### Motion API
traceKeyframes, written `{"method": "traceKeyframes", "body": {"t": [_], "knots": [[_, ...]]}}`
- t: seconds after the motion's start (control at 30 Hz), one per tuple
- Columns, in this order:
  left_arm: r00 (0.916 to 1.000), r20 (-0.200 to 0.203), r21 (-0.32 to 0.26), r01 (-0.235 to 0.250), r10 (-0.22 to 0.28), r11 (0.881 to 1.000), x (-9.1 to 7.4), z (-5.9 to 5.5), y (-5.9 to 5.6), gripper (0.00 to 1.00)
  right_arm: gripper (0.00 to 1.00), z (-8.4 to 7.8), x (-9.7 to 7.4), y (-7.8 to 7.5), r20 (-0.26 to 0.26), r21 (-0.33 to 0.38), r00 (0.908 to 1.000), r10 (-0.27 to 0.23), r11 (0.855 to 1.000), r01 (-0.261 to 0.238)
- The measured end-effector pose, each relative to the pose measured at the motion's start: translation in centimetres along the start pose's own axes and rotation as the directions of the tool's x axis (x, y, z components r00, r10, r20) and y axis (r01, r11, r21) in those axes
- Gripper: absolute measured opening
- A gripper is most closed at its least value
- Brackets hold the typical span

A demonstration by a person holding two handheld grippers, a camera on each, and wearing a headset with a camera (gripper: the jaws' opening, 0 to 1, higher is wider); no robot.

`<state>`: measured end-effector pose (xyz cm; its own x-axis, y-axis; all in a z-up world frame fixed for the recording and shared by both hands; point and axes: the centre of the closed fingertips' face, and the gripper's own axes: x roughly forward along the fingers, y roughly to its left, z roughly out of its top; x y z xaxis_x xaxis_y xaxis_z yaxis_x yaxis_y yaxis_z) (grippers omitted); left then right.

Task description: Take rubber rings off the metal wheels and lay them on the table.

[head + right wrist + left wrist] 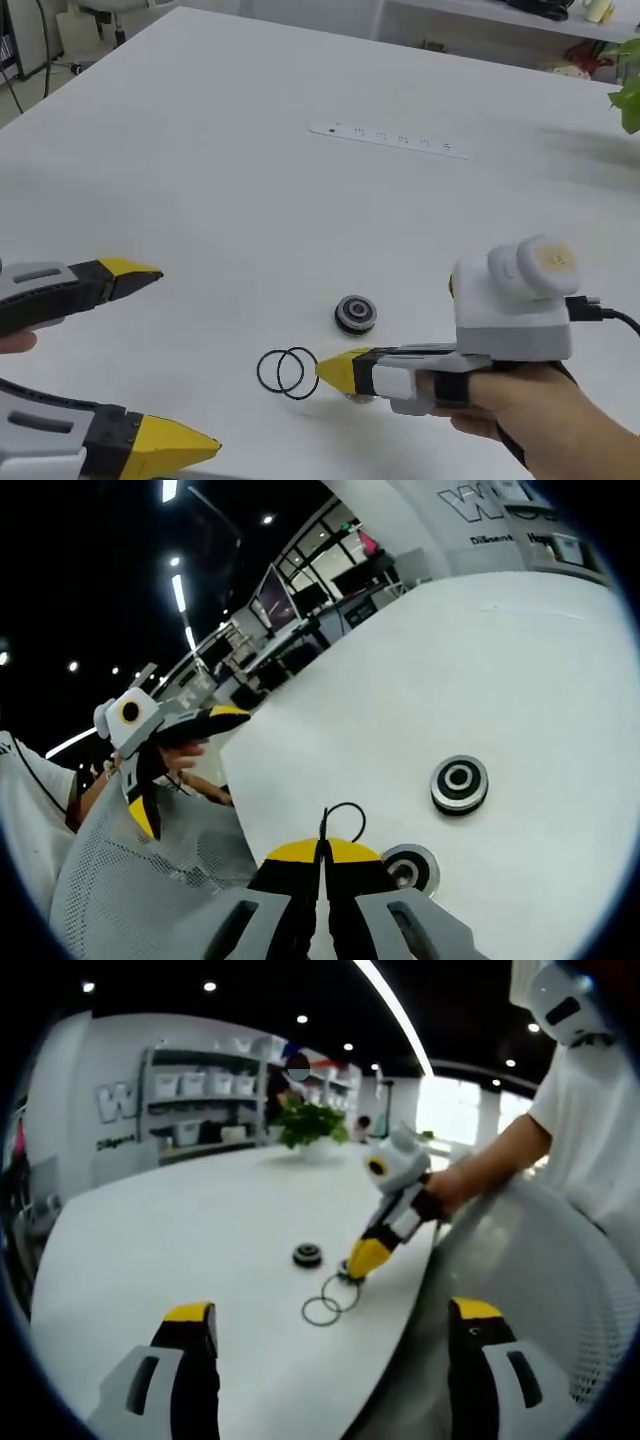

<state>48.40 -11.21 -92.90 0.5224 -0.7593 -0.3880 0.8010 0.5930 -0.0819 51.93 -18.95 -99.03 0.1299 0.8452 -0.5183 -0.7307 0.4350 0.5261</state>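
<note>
Since the right tool (320, 372) pinches a rubber ring (299, 373) at lower centre, lay it flat, then part the jaws; left tool (185, 360) gapes.

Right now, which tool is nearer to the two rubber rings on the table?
Right. The right tool has its shut tips at the rubber rings; the left tool hangs open, well off to their left.

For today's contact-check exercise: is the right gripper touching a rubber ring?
Touching. The right gripper view shows the right gripper shut on a rubber ring, its loop poking out between the tips.
</note>
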Motion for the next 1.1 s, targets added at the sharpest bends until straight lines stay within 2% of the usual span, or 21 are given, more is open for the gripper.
{"method": "traceKeyframes", "body": {"t": [0.37, 0.53, 0.6, 0.7, 0.87, 1.07, 1.1], "knots": [[0.9998, -0.02, 0.007, 0.002, -0.002, 1.0, 0.0, -0.4, 0.1, 0.96, 0.0, -0.2, 0.0, -1.4, -0.019, -0.077, 0.9959, -0.089, 0.993, 0.087], [0.9996, -0.027, 0.006, 0.001, -0.001, 1.0, 0.0, -0.5, 0.0, 0.95, 0.0, -0.4, 0.1, -1.4, -0.033, -0.094, 0.9951, -0.093, 0.992, 0.09], [0.9996, -0.029, 0.005, -0.002, 0.002, 1.0, 0.0, -0.6, 0.1, 0.94, 0.0, -0.7, 0.3, -0.9, -0.051, -0.105, 0.9963, -0.068, 0.992, 0.063], [0.999, -0.044, 0.01, 0.005, -0.004, 1.0, 0.0, -0.8, -0.1, 0.92, 0.0, -1.1, 0.6, -0.6, -0.079, -0.169, 0.994, -0.075, 0.984, 0.061], [0.9987, -0.05, 0.017, 0.007, -0.006, 1.0, 0.0, -0.8, -0.2, 0.91, 0.04, -1.5, 0.7, -0.6, -0.101, -0.206, 0.9912, -0.085, 0.976, 0.063], [0.9989, -0.046, 0.015, 0.001, -0.001, 1.0, 0.0, -0.7, -0.1, 0.91, 0.09, -1.8, 0.6, -0.7, -0.129, -0.29, 0.9849, -0.115, 0.954, 0.074], [0.9989, -0.047, 0.016, 0.0, 0.0, 1.0, 0.0, -0.7, -0.1, 0.91, 0.1, -1.8, 0.6, -0.7, -0.129, -0.29, 0.9851, -0.114, 0.954, 0.072]]}}
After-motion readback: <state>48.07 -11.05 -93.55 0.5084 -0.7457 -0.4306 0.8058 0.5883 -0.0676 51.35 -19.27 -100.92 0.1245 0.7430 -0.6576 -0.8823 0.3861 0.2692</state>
